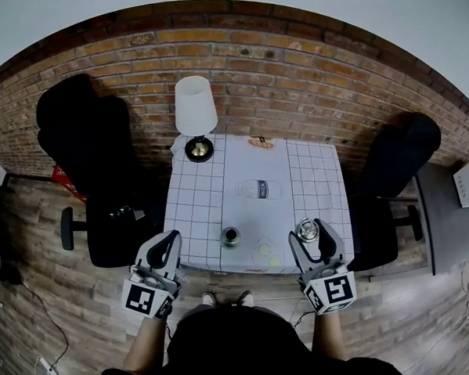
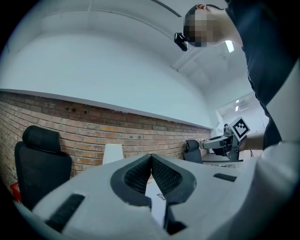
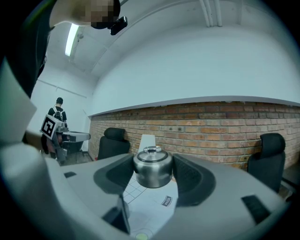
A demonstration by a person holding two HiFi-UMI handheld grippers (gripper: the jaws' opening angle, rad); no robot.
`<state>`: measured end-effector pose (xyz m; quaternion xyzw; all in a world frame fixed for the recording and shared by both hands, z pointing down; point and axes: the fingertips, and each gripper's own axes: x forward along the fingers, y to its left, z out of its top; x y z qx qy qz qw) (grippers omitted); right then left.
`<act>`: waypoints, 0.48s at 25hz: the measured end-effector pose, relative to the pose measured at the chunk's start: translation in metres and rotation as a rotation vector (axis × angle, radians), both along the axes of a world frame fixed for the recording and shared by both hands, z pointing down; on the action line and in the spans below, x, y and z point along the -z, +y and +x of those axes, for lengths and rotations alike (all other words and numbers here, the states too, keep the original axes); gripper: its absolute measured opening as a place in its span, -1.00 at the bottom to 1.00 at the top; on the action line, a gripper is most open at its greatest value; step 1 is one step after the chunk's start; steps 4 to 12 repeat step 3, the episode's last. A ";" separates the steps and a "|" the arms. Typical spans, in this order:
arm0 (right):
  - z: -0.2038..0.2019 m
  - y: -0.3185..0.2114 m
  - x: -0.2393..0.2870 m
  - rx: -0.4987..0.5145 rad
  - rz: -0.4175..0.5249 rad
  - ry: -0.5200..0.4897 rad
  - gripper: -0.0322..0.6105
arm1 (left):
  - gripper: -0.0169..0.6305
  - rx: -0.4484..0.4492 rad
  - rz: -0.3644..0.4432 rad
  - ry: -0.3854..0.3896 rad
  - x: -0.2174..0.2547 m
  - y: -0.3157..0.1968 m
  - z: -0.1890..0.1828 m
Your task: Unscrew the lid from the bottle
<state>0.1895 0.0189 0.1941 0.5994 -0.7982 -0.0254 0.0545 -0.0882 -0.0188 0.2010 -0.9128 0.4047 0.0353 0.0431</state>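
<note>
The right gripper [image 1: 309, 235] was clamped on the steel lid [image 3: 152, 168], over the table's [image 1: 197, 216] front right edge. The bottle [image 1: 230, 236] stood uncapped to its left, apart, its inside too dark to read. The left gripper [image 2: 151, 161], jaws together and empty, hung off the front left corner

That lid [image 3: 152, 168] in your right gripper [image 3: 153, 158] is brushed steel, satiny with a soft shine. The pads [image 3: 191, 180] on either side of it look like dark, finely ribbed rubber. Your left gripper [image 2: 151, 157] has the same ribbing, set in a matt grey plastic shell. In the middle of the head view, the table [image 1: 197, 216] cover is a smooth white gridded sheet. Up top, the brick wall [image 1: 291, 70] is rough and matt. The lampshade [image 1: 195, 105] is matt white, the floor [image 1: 33, 232] at left is wood-look planks, and the chair [image 1: 87, 143] is matt black.
</note>
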 end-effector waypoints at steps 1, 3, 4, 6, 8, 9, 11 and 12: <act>-0.001 0.001 0.000 0.000 0.001 0.000 -0.07 | -0.88 0.000 -0.005 -0.001 -0.001 0.002 -0.001; -0.003 0.003 0.000 0.001 0.004 0.001 -0.07 | -0.88 -0.001 -0.018 -0.001 -0.002 0.005 -0.003; -0.003 0.003 0.000 0.001 0.004 0.001 -0.07 | -0.88 -0.001 -0.018 -0.001 -0.002 0.005 -0.003; -0.003 0.003 0.000 0.001 0.004 0.001 -0.07 | -0.88 -0.001 -0.018 -0.001 -0.002 0.005 -0.003; -0.003 0.003 0.000 0.001 0.004 0.001 -0.07 | -0.88 -0.001 -0.018 -0.001 -0.002 0.005 -0.003; -0.003 0.003 0.000 0.001 0.004 0.001 -0.07 | -0.88 -0.001 -0.018 -0.001 -0.002 0.005 -0.003; -0.003 0.003 0.000 0.001 0.004 0.001 -0.07 | -0.88 -0.001 -0.018 -0.001 -0.002 0.005 -0.003; -0.003 0.003 0.000 0.001 0.004 0.001 -0.07 | -0.88 -0.001 -0.018 -0.001 -0.002 0.005 -0.003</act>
